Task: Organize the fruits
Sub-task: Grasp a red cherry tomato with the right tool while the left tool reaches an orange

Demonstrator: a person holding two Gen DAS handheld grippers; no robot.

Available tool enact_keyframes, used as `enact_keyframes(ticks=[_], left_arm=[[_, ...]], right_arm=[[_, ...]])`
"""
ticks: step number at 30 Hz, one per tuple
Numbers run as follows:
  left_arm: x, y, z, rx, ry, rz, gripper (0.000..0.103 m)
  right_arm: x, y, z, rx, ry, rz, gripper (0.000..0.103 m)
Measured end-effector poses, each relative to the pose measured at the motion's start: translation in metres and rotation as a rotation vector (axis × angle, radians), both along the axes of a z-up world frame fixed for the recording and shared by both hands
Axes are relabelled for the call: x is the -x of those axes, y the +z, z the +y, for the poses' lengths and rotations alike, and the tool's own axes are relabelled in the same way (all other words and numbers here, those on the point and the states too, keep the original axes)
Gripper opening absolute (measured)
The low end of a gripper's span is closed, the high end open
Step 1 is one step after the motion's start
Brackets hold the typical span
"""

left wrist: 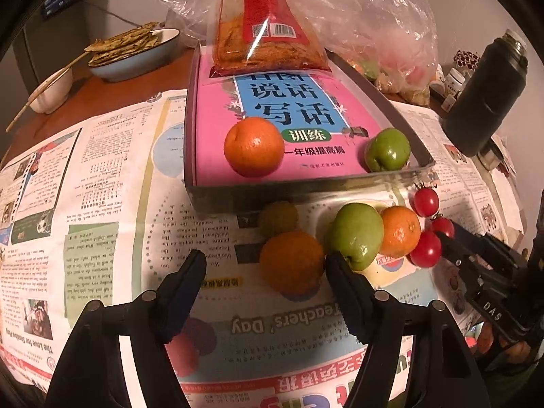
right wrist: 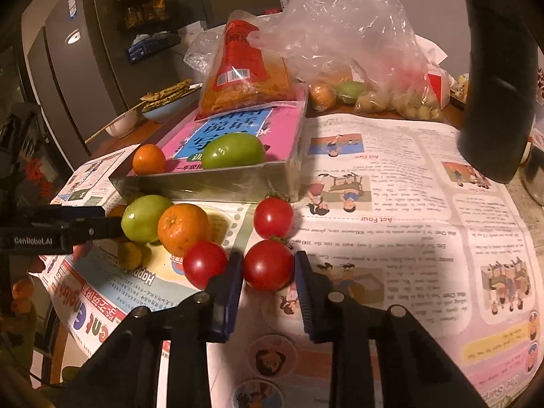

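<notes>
currently the landmark is the shallow grey tray (left wrist: 306,190) on the newspaper (left wrist: 102,176), lined with a pink book. inside the tray, at its near edge: an orange (left wrist: 254,146) at the left and a green fruit (left wrist: 387,149) in the right corner, well apart; a red snack bag (left wrist: 268,34) leans at the tray's far end. just in front of the tray's near wall on the newspaper sits a loose cluster: a second orange (left wrist: 291,262), a second green fruit (left wrist: 357,236) touching a third orange (left wrist: 400,231), and three cherry tomatoes (right wrist: 273,217) (right wrist: 205,264) (right wrist: 268,265) off the cluster's right side. left gripper (left wrist: 265,268) has its jaws spread wide, straddling the second orange without touching it; its right finger is close against the second green fruit, contact unclear. right gripper (right wrist: 268,273) is parted only a bit wider than the nearest tomato, which sits between the fingertips; a thin gap shows on each side, so no grip. a small yellowish fruit (left wrist: 278,217) lies against the tray wall, behind the second orange. a black flask (left wrist: 486,98) stands right of the tray, a clear plastic bag (right wrist: 357,51) of fruit behind the tray.
</notes>
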State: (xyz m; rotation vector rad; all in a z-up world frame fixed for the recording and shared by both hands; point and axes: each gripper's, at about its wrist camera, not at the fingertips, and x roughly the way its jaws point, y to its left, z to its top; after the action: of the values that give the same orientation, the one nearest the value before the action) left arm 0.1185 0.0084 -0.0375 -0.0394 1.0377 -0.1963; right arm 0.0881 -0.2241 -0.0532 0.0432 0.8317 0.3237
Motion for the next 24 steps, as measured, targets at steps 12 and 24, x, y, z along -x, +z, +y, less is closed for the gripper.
enact_keyframes(ticks=[12,24], left_arm=[[-0.004,-0.007,-0.005,-0.017,-0.022,0.016,0.067],[-0.01,-0.009,-0.012,-0.024,-0.046,0.007,0.047]], right_arm=[[0.001,-0.001,-0.006,-0.011,-0.012,-0.011,0.031],[-0.001,-0.001,-0.013,-0.023,-0.027,-0.009,0.031]])
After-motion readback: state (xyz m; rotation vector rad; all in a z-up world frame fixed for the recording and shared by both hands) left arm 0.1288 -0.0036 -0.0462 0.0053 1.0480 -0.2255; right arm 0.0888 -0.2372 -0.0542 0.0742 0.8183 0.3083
